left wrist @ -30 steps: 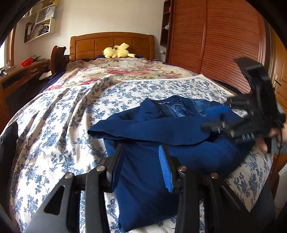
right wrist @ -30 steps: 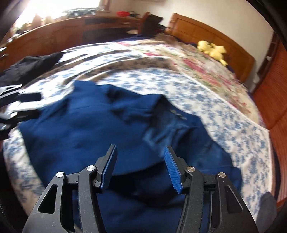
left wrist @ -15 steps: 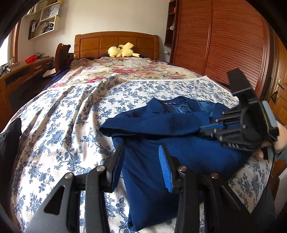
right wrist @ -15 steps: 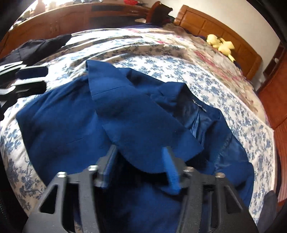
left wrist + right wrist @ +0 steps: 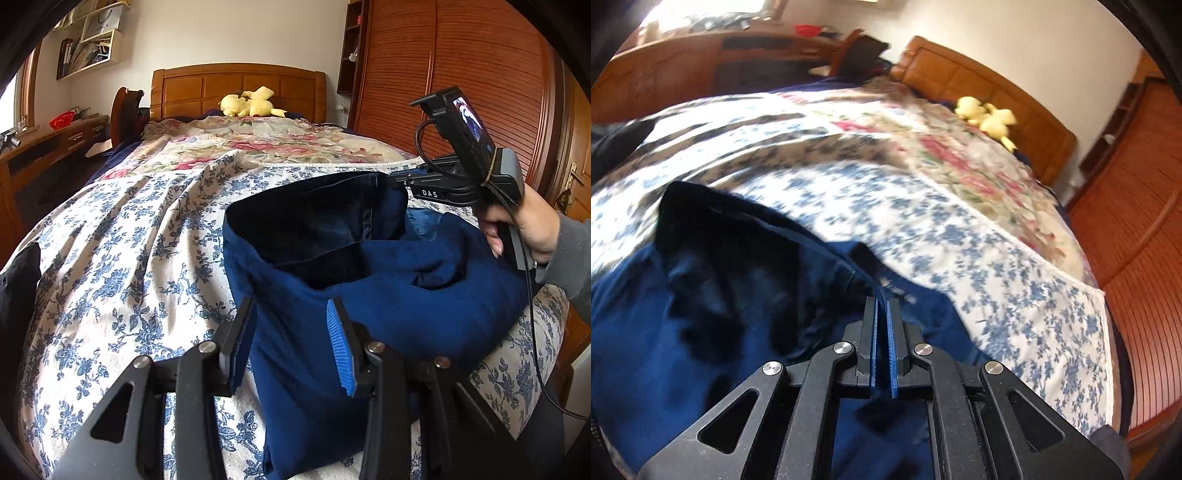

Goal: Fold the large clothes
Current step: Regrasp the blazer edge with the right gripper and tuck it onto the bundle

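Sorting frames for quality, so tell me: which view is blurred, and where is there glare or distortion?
Right wrist view: motion blur smears the bedspread and jacket; the window at top left is blown out. Left wrist view: sharp, evenly lit, the jacket crisp; fisheye bends the wardrobe and darkens the corners.

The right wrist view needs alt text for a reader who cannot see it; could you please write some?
The right claw is shut on a fold of the dark blue jacket, which lies on a bed with a blue-flowered cover. A yellow plush toy sits by the wooden headboard.
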### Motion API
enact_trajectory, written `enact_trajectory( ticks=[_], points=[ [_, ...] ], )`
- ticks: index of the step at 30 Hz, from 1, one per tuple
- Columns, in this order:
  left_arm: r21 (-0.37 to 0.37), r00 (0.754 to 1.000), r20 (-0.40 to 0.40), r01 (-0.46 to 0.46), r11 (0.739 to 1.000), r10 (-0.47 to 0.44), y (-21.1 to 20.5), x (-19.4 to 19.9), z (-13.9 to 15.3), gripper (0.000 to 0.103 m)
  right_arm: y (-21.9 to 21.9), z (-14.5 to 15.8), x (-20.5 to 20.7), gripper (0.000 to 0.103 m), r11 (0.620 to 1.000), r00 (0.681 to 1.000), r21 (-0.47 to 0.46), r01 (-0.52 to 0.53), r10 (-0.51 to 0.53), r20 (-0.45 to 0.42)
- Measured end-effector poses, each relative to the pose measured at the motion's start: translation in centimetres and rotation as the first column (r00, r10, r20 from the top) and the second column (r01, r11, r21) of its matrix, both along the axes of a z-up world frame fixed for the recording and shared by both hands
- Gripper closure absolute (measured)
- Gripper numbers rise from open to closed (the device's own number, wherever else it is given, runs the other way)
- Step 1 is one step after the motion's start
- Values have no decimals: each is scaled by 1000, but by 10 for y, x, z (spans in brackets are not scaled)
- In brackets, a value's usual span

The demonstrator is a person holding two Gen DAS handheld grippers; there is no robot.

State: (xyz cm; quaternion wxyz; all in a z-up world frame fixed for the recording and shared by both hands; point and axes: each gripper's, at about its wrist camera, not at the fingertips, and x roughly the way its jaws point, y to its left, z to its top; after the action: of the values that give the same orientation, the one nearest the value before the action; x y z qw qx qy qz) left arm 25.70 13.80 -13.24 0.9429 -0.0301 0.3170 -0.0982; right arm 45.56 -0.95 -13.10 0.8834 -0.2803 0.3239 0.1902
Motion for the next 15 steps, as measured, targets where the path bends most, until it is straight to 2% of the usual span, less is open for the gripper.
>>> enact_trajectory(
  ticks=[1,3,4,9,15],
  points=[
    [-1,1000,1,1,1000,-1,0,0,0,65,-2,1,2,100,1000,1000,11,14,-14,-1],
    [-2,1000,5,1,1000,-1,0,0,1,65,-4,1,2,91,999,999,27,41,-41,-7],
    [-3,1000,6,0,1000,0,0,0,1,65,-5,1,0,82,998,999,26,48,-48,-6],
    [-2,1000,6,-3,1000,3,1,0,0,65,-4,-5,-20,55,998,999,59,6,-4,-33],
    [1,1000,13,-3,1000,3,0,-1,1,65,4,-23,-31,52,994,988,83,-77,88,-128]
  ],
)
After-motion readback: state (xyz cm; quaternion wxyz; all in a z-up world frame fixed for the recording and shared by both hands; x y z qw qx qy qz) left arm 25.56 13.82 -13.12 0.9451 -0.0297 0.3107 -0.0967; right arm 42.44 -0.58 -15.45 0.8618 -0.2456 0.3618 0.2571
